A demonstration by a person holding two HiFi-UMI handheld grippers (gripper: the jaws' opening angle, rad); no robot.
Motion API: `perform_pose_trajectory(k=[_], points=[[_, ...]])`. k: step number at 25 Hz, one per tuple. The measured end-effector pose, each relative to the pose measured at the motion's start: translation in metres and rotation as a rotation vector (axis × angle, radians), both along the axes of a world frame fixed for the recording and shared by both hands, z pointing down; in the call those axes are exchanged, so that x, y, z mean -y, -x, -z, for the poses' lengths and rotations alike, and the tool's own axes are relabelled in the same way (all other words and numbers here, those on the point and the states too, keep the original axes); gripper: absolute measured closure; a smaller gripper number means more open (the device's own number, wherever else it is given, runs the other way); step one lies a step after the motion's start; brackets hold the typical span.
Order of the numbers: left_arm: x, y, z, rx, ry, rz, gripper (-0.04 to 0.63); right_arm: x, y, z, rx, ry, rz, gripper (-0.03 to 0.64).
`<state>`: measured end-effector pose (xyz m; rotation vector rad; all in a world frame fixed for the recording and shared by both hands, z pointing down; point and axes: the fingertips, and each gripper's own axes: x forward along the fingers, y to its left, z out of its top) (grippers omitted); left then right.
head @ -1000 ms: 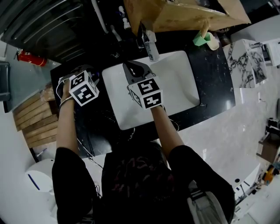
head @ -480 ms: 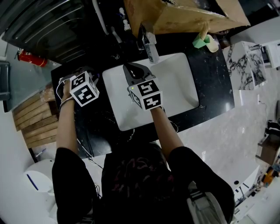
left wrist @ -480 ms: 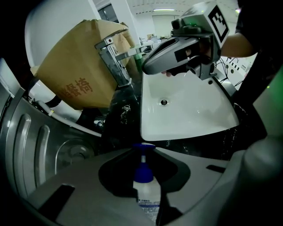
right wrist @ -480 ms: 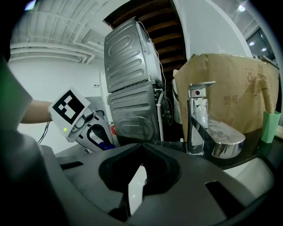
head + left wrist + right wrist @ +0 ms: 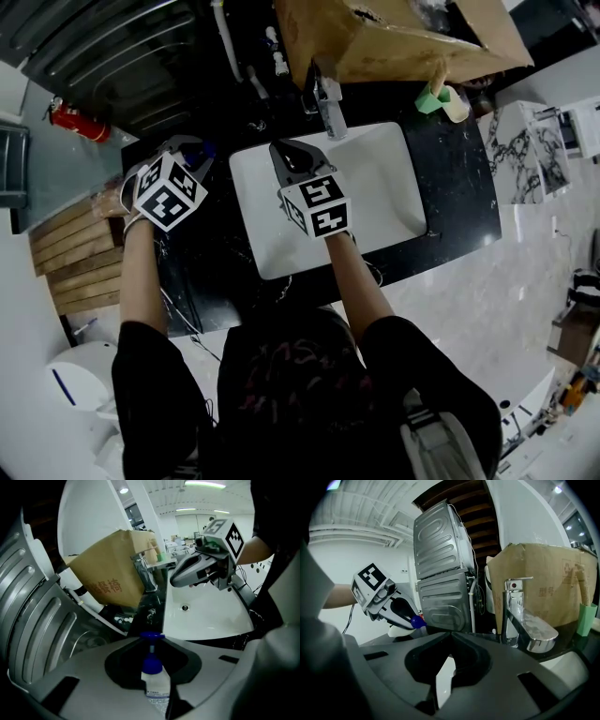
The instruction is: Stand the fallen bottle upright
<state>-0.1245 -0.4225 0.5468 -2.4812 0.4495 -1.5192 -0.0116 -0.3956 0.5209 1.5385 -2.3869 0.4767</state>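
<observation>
A small clear bottle (image 5: 155, 690) with a blue pump cap (image 5: 152, 663) stands upright between the jaws of my left gripper (image 5: 152, 641), which is shut on its body. From the right gripper view the left gripper (image 5: 404, 612) hangs in the air at the left, the blue cap (image 5: 416, 619) poking out of its tips. In the head view the left gripper (image 5: 190, 147) is over the black counter left of the sink and hides most of the bottle. My right gripper (image 5: 286, 155) hovers over the white sink (image 5: 394, 187), shut and empty.
A chrome faucet (image 5: 330, 108) stands at the sink's back edge, with a cardboard box (image 5: 394, 37) behind it. A green cup (image 5: 429, 94) sits at the back right. A metal appliance panel (image 5: 112, 52) and a red extinguisher (image 5: 70, 118) lie at the left.
My left gripper has risen and tilted, carrying the bottle up off the counter. The right gripper has stayed over the sink.
</observation>
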Motion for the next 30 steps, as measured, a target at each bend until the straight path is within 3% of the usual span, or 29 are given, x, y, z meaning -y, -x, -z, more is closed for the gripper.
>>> perform_pose_trajectory(k=[14, 19, 24, 30], points=[[0.015, 0.059, 0.074, -0.341, -0.089, 0.215, 0.509, 0.004, 0.016, 0.021, -0.016, -0.038, 0.022, 0.606], [0.015, 0.095, 0.097, -0.515, -0.115, 0.322, 0.509, 0.006, 0.025, 0.024, -0.019, -0.040, 0.034, 0.606], [0.008, 0.127, 0.098, -0.583, -0.143, 0.390, 0.509, 0.006, 0.036, 0.025, -0.030, -0.038, 0.051, 0.606], [0.002, 0.156, 0.112, -0.794, -0.195, 0.478, 0.509, 0.004, 0.049, 0.029, -0.055, -0.038, 0.074, 0.606]])
